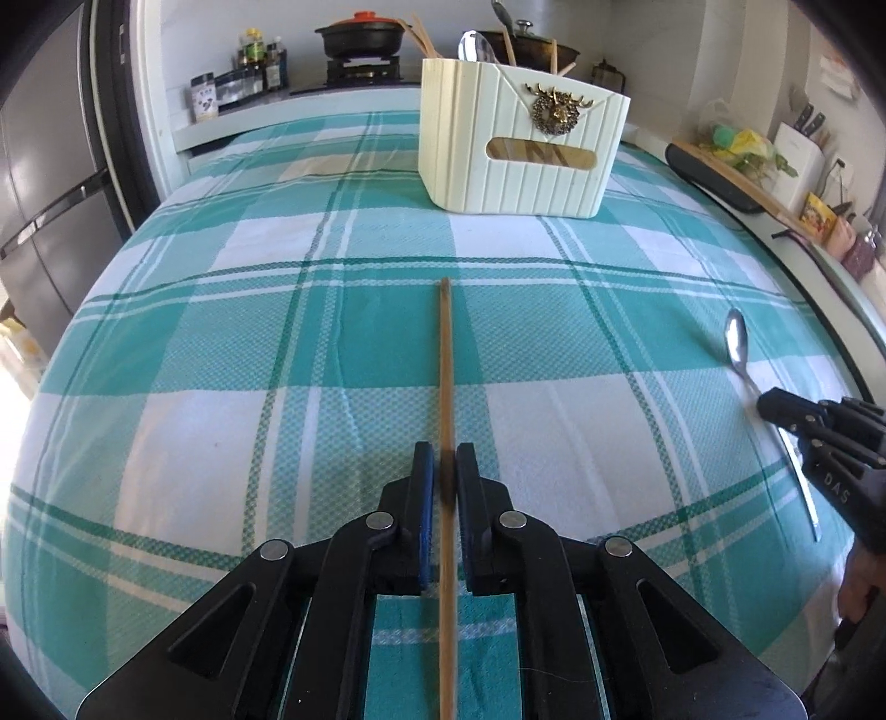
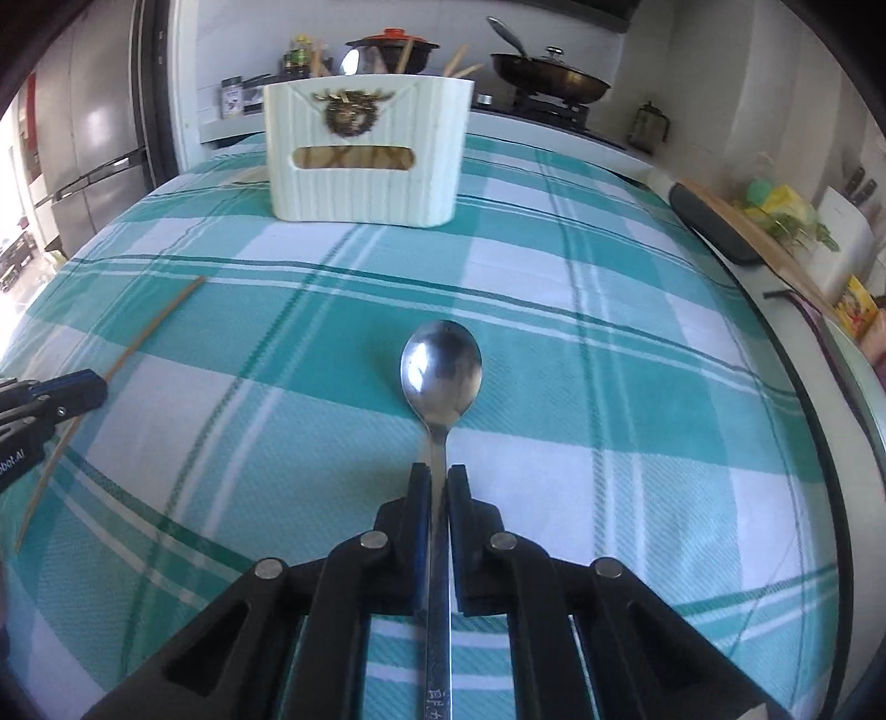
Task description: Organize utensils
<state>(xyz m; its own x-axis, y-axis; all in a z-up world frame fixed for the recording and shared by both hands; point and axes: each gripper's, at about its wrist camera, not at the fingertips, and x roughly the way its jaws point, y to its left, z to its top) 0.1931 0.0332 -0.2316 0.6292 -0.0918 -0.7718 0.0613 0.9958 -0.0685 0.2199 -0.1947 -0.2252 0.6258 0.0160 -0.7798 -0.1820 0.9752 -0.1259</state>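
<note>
L gripper [image 1: 445, 468]: jaws nearly closed round 1 wooden chopstick [image 1: 446, 365]; whether the pads press on the stick can't be told. Stick runs straight ahead between the jaws, far tip pointing toward the holder, near end passing back under the gripper body. Lies along the checked cloth [image 1: 221, 343].

R gripper [image 2: 438, 487]: jaws pinched tight on the handle of a steel spoon [image 2: 441, 371]. Bowl sticks out ahead, face up, handle runs back between the fingers. From L cam the spoon sits far R on the cloth, R gripper clamped mid-handle.

Holder [image 1: 520, 138]: cream ribbed caddy w/ brass stag badge and slot handle, standing upright at far side of the cloth, well apart from both grippers. Already has 1 spoon and several chopsticks poking out the top. Cloth between grippers and holder is open, nothing lying in the way.

Surroundings:
- Behind holder: stove w/ black pot, red lid [image 1: 360, 33]; frying pan [image 2: 548, 77] w/ glass lid on 2nd burner.
- Bottles and jars [image 1: 243, 77] on counter, L of stove.
- Fridge [image 1: 50, 183] far L.
- R counter: cutting board [image 1: 736, 171], knife block [image 1: 797, 149], yellow-green clutter, packets.
- 2 grippers well apart, L and R, both angled down at the cloth.
</note>
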